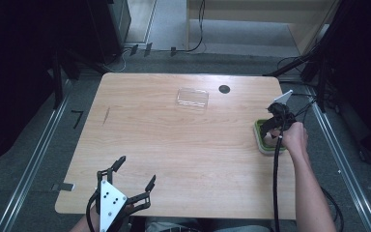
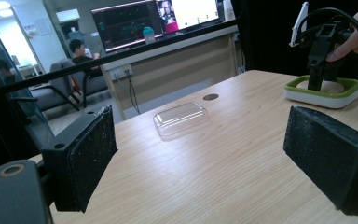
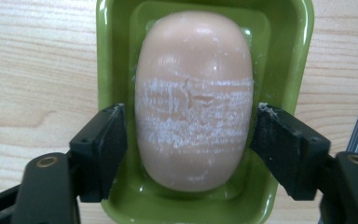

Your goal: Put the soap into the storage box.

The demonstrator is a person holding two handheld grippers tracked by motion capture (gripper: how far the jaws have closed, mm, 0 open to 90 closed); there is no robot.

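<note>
1. The right gripper (image 3: pixel 191 140) points straight down into the dish (image 3: pixel 114 60), its jaws straddling the soap (image 3: pixel 193 93) at the middle of its long sides. A thin gap shows on each side, so the pads look just off the bar, not pressing it.
2. The soap lies flat in the green dish and nearly fills it. The scuffed white bands across it sit level with the pads, likely marks of gripping.
3. In the high view the dish (image 1: pixel 260 126) sits at the table's right edge, middle right of the frame, under the right gripper (image 1: pixel 274 126).
4. The clear lid (image 1: pixel 192 97) lies upper centre, well apart from the dish; probably it goes on next.
5. The left gripper (image 1: pixel 134 180), lower left of the high view, hovers with jaws wide and nothing between them, apparently waiting.
</note>
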